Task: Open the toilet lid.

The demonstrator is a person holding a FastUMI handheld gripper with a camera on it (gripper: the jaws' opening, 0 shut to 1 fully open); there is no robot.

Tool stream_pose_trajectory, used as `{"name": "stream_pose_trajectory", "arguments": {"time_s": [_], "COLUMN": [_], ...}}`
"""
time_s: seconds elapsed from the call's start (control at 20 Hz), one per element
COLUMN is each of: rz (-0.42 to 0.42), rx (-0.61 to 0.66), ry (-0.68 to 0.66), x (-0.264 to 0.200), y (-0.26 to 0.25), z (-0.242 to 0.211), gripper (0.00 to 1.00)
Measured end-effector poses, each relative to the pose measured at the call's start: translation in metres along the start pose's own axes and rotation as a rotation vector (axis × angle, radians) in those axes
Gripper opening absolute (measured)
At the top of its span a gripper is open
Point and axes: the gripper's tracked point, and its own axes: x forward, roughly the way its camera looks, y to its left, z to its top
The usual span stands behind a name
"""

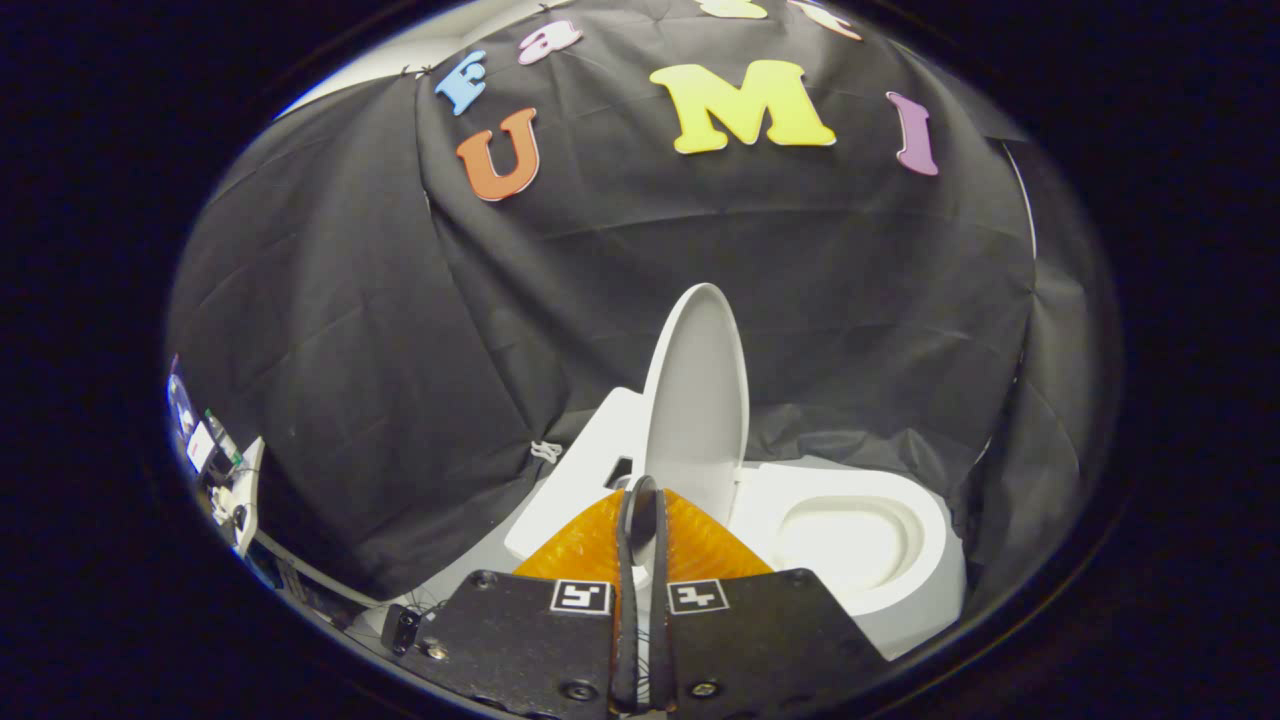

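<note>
Through the gripper view, my claw has its orange fingers pressed together with nothing between them, tips just beside the foot of the toilet lid. The lid stands upright, just ahead of the fingers, leaving the seat and bowl beside it uncovered. I judge the lift essentially done, and the closed fingers served as a pushing wedge.
</note>
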Motion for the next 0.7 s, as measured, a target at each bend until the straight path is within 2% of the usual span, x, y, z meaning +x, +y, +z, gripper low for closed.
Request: {"name": "stream_pose_trajectory", "arguments": {"time_s": [0.45, 0.7], "rz": [-0.019, -0.097], "rx": [-0.113, -0.148], "ry": [0.011, -0.020], "x": [0.029, 0.022], "y": [0.044, 0.041], "z": [-0.006, -0.004], "gripper": [0.08, 0.07]}}
